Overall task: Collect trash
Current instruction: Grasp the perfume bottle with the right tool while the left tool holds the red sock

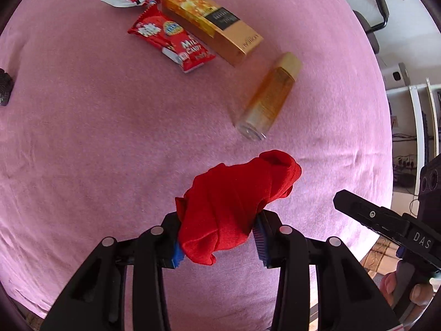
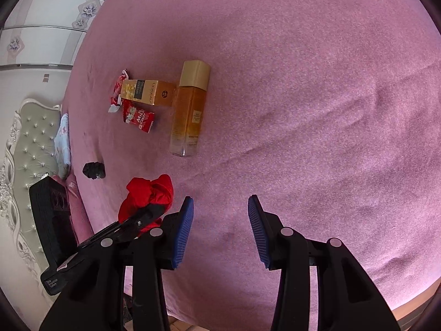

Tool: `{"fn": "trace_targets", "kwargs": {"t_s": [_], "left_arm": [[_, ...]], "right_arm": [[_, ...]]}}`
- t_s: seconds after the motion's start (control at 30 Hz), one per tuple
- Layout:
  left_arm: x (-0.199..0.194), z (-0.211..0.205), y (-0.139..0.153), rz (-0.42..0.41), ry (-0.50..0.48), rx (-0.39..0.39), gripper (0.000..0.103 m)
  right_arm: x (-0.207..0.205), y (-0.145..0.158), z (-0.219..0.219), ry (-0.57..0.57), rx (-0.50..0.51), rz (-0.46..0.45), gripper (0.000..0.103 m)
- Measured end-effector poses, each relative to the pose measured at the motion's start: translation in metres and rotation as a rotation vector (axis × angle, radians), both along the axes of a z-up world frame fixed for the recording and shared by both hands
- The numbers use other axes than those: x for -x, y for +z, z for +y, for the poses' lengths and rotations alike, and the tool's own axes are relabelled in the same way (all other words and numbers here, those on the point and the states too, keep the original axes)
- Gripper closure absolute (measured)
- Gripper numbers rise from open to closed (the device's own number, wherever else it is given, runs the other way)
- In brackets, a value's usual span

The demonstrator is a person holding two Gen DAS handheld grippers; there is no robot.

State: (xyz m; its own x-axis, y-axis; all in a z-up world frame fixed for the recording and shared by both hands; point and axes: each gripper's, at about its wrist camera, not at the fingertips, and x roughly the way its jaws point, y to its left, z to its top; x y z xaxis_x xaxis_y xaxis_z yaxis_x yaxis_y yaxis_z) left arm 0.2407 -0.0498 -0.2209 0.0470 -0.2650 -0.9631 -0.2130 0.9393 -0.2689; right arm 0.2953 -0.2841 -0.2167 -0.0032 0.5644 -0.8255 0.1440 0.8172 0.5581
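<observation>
My left gripper (image 1: 217, 237) is shut on a bunched red cloth (image 1: 237, 201), held just above the pink bed cover (image 1: 110, 138). From the right wrist view the same cloth (image 2: 148, 193) hangs in the left gripper (image 2: 148, 215) at the lower left. My right gripper (image 2: 220, 231) is open over bare cover, nothing between its blue pads. Farther off lie an amber bottle (image 2: 188, 107) with a gold cap, a gold carton (image 2: 146, 92), a red candy wrapper (image 2: 137, 118) and a second red-and-white wrapper (image 2: 117, 91). All of these lie untouched.
A small black object (image 2: 93, 170) lies near the bed's edge. A tufted headboard (image 2: 27, 138) and a pillow (image 2: 62, 138) are at the left. An office chair (image 1: 377, 13) and white shelving (image 1: 413, 110) stand beyond the bed. A hand (image 1: 397, 289) grips the right gripper's handle.
</observation>
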Motion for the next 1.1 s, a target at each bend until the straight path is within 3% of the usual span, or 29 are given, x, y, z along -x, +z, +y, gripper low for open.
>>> {"fn": "trace_targets", "kwargs": {"t_s": [0.27, 0.63, 0.83, 1.1], "left_arm": [[-0.003, 0.035, 0.002, -0.008, 0.130, 0.012, 0.063], [-0.017, 0.036, -0.018, 0.030, 0.154, 0.042, 0.063], [-0.029, 0.040, -0.035, 0.060, 0.158, 0.047, 0.063], [-0.012, 0.039, -0.041, 0.081, 0.157, 0.063, 0.063]], "right_arm": [[-0.049, -0.014, 0.045, 0.021, 0.025, 0.020, 0.062], [-0.092, -0.040, 0.069, -0.006, 0.134, 0.058, 0.062], [-0.098, -0.055, 0.075, -0.003, 0.202, 0.099, 0.064], [-0.078, -0.046, 0.078, 0.045, 0.215, 0.080, 0.069]]}}
